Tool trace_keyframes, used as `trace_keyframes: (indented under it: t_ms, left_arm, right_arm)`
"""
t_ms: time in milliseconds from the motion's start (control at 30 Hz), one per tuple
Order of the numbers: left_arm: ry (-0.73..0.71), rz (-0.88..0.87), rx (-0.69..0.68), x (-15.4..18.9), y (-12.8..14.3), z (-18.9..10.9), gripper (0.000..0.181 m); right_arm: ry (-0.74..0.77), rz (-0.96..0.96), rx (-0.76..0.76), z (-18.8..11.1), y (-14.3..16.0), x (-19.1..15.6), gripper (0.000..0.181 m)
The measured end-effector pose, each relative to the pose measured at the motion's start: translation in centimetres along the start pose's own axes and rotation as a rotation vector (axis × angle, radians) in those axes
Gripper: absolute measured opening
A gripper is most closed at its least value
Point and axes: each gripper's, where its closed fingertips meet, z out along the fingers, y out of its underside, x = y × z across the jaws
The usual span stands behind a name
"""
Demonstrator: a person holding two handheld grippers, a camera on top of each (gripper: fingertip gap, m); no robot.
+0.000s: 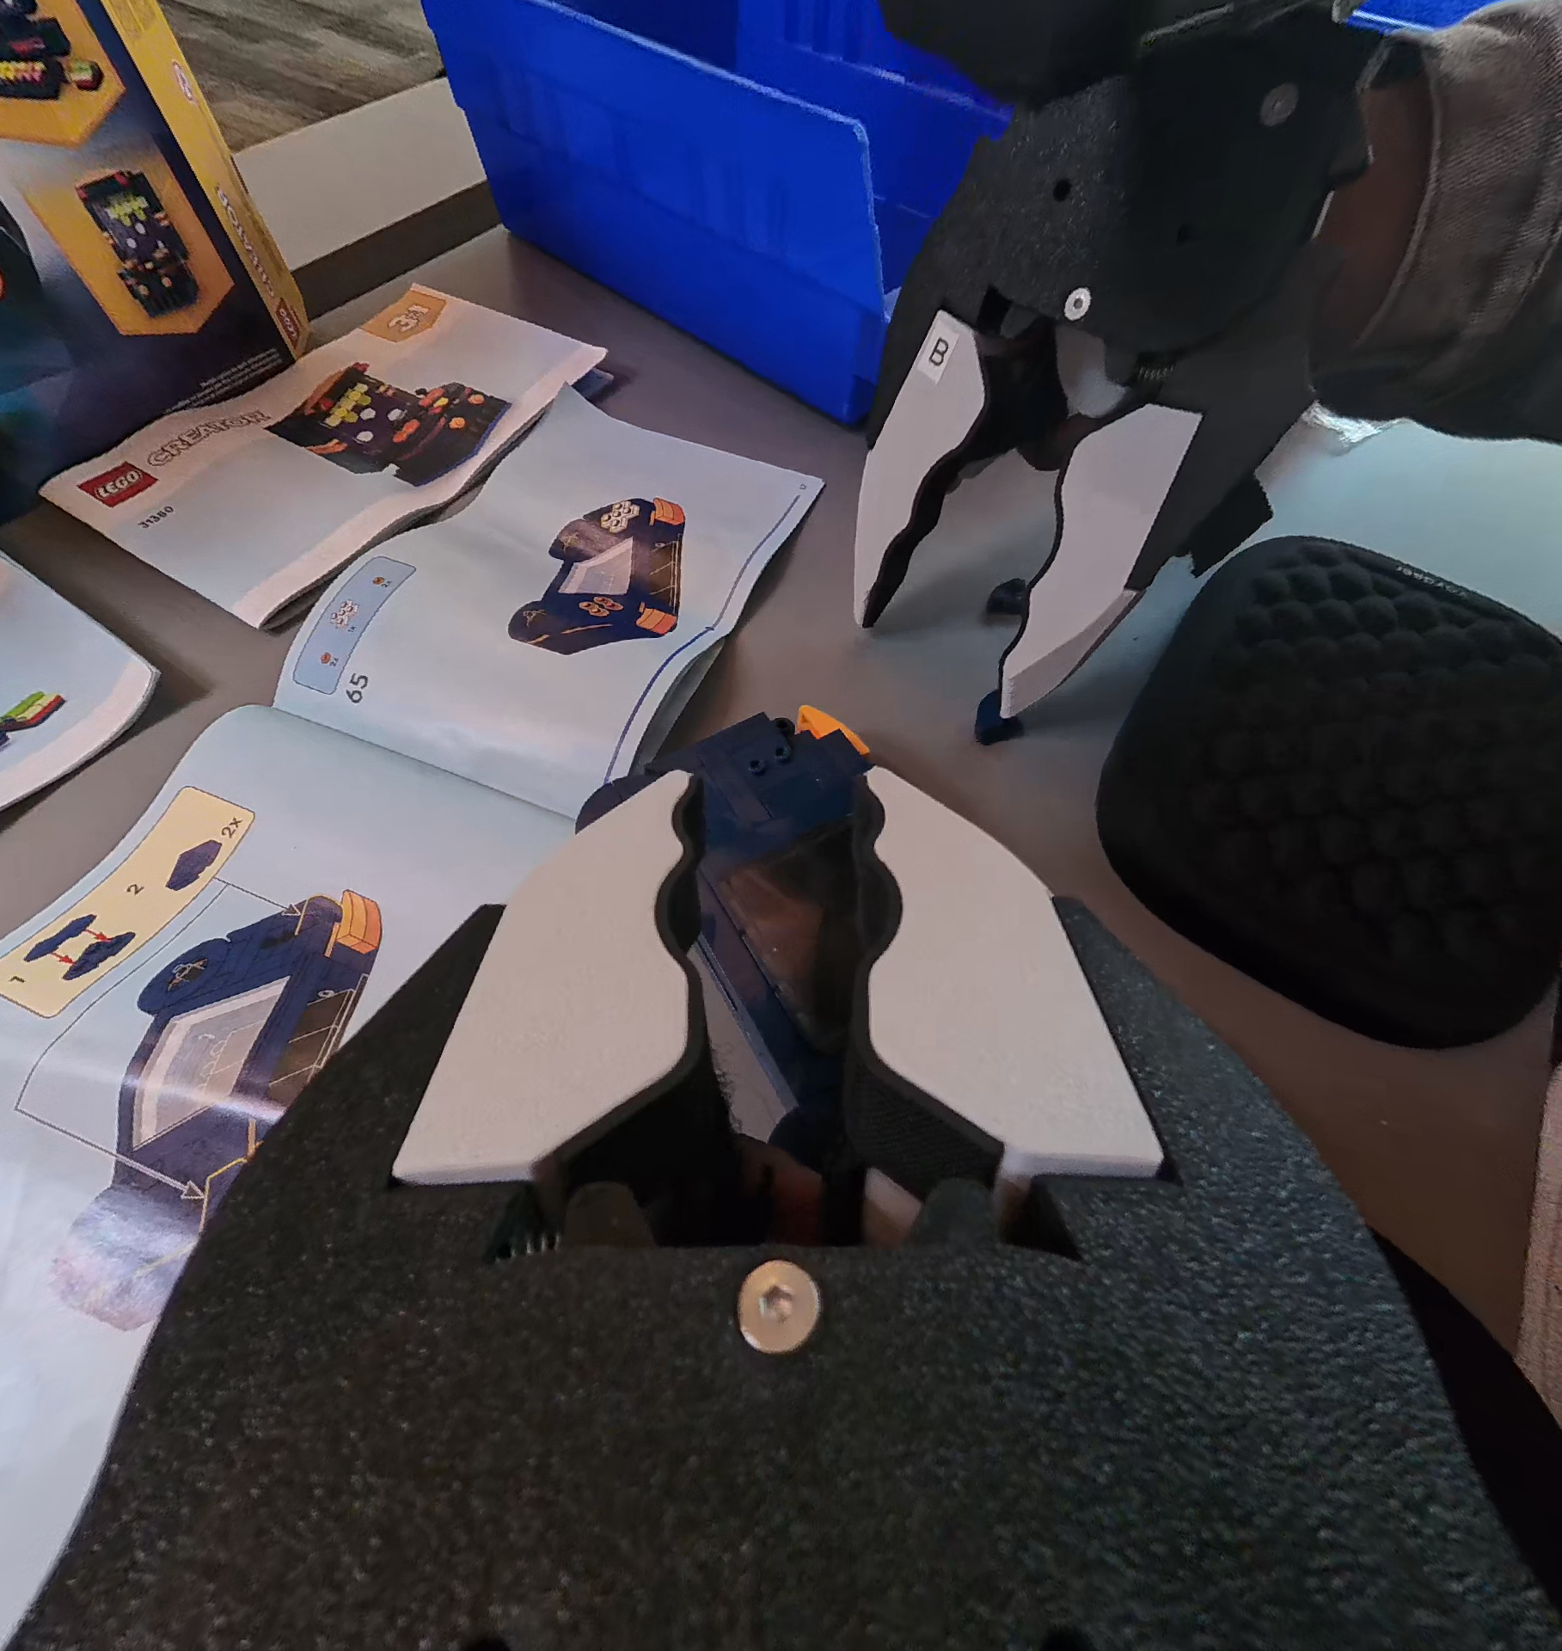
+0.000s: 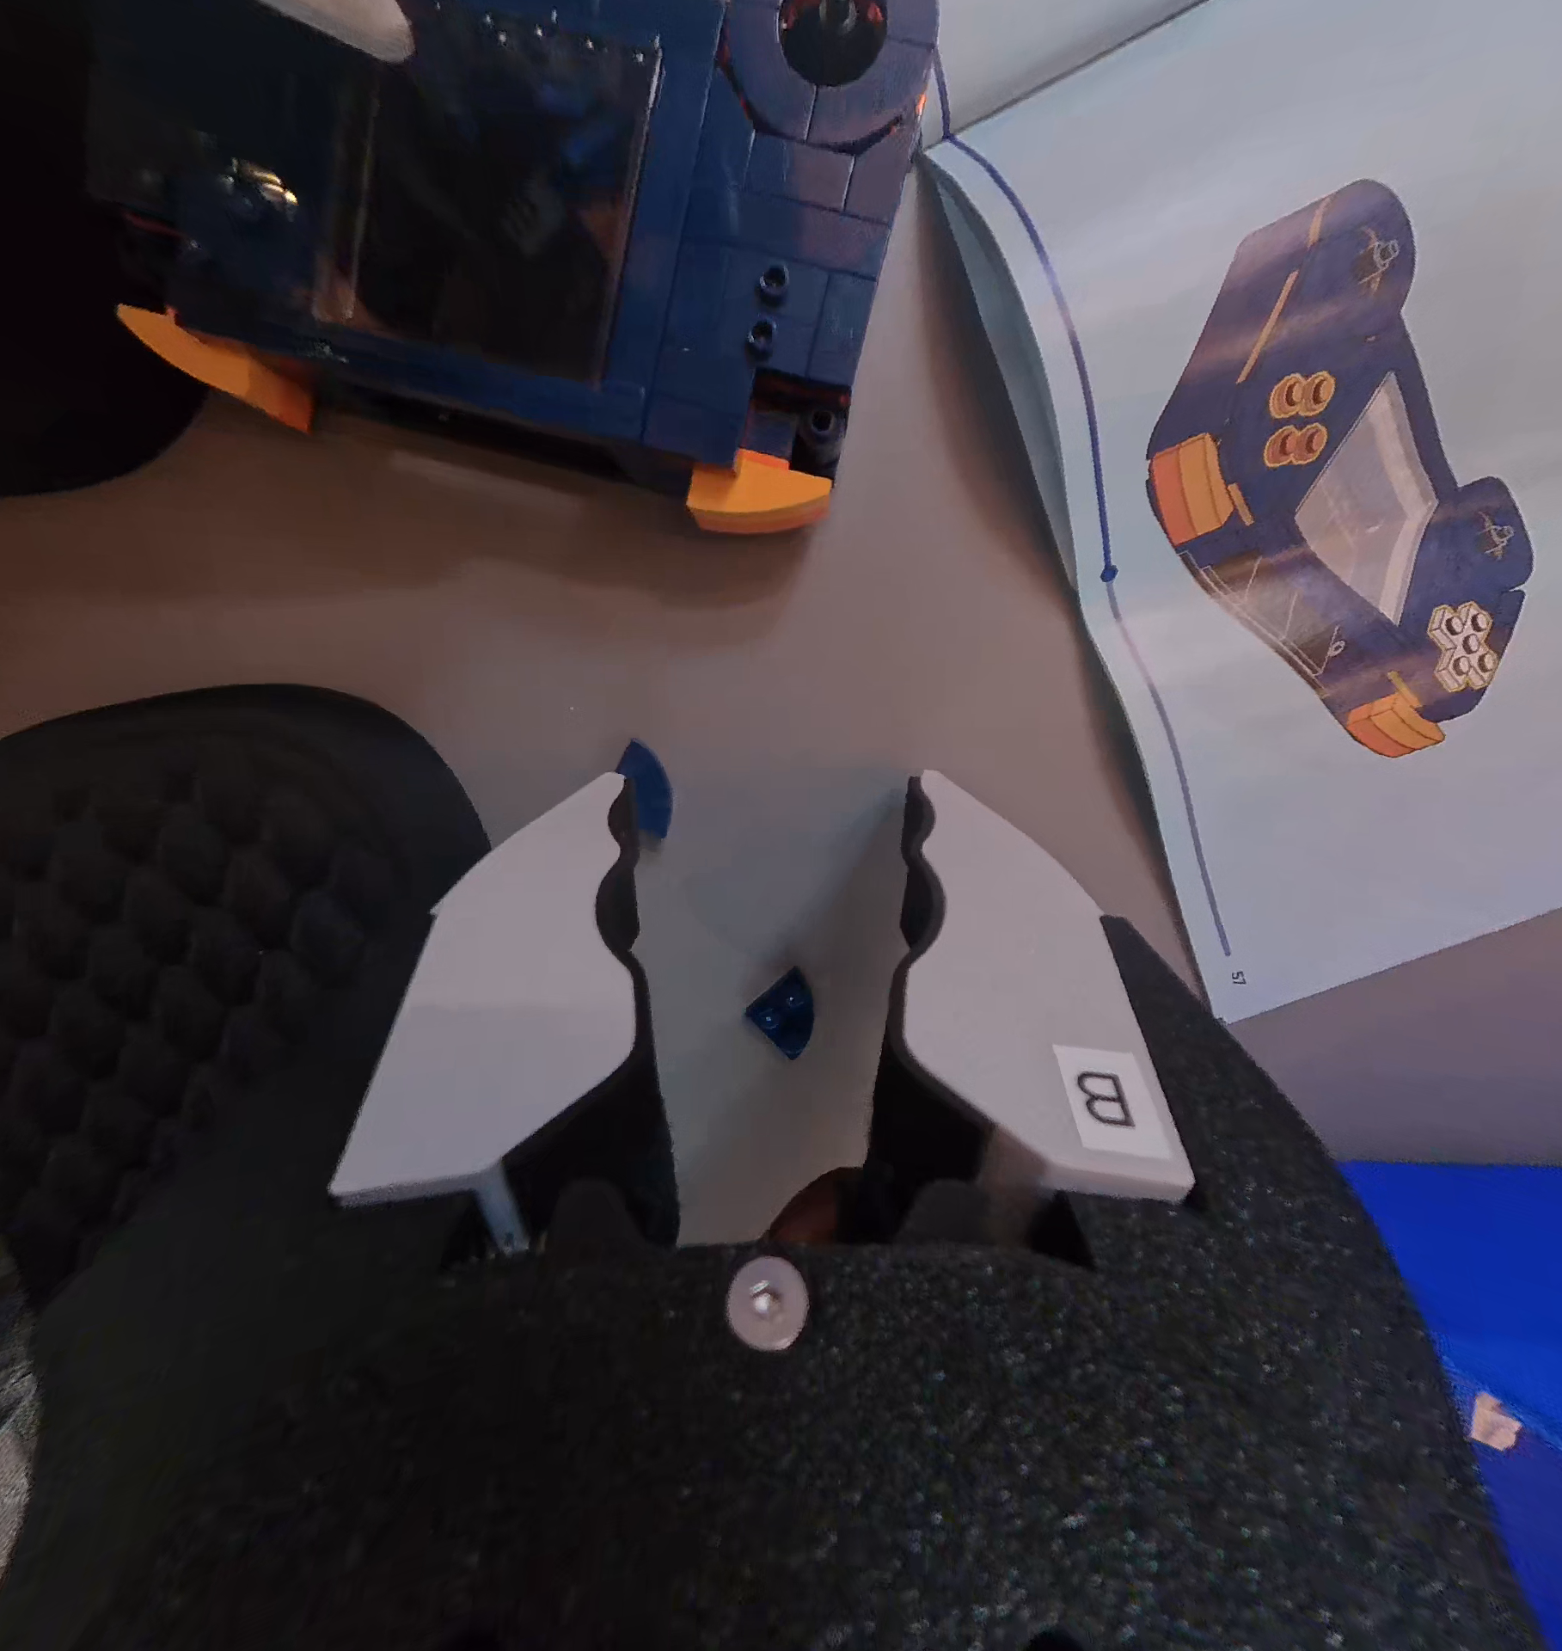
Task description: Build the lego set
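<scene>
The left gripper [image 1: 781, 786] has its jaws clamped on the dark blue lego model [image 1: 777, 893], which fills the gap between the two grey fingers and pokes out past their tips, one orange corner piece [image 1: 831, 728] showing beyond them. In the right wrist view the same model [image 2: 527, 232] sits ahead of the right gripper's jaws, well apart from them.

The right gripper [image 2: 768, 786] stands over the grey table [image 2: 491, 607] with its jaws spread wide and holding nothing. A small dark blue curved brick [image 2: 781, 1014] lies on the table between the fingers, touching neither. A second blue curved piece [image 2: 647, 791] sits right at the tip of one finger; whether it touches the pad is hard to tell.

Bare table lies between the open jaws and the model. To one side of the right jaws a black padded case [image 2: 179, 938] crowds close; to the other, the edge of an open instruction booklet [image 2: 1295, 625] curls up.

Beyond the left jaws, a blue plastic bin [image 1: 697, 196] stands behind the right gripper, its contents hidden by its wall. Further off lie more booklets [image 1: 313, 465] and the upright set box [image 1: 116, 179].
</scene>
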Motion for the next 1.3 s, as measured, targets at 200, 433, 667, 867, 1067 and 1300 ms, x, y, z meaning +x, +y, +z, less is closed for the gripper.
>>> trace_keyframes:
  t_ms: [200, 433, 667, 867, 1067, 1300]
  left_arm:
    - [-0.006, 0.010, 0.021, 0.5, -0.2, -0.3, 0.032]
    - [-0.009, 0.016, 0.020, 0.3, -0.1, -0.1, 0.032]
    - [-0.006, 0.020, 0.041, 0.0, 0.0, 0.0, 0.032]
    - [-0.010, 0.014, 0.059, -0.4, 0.1, -0.1, 0.032]
    - [-0.012, 0.009, 0.063, -0.7, 0.3, -0.1, 0.032]
    - [-0.017, 0.003, 0.054, -1.0, 0.7, 0.1, 0.031]
  right_arm:
    - [-0.022, -0.009, 0.055, -0.6, 0.3, -0.1, 0.066]
    - [-0.075, -0.067, 0.180, -1.5, -0.9, -1.4, 0.000]
    - [-0.088, -0.123, 0.061, 0.0, -0.2, -3.1, 0.000]
    - [-0.052, -0.128, 0.062, 0.1, -0.2, -3.0, 0.000]
    - [0.047, -0.118, 0.226, 0.1, -0.2, -2.9, 0.000]
    - [0.236, -0.126, 0.348, 0.1, -0.2, -3.0, 0.001]
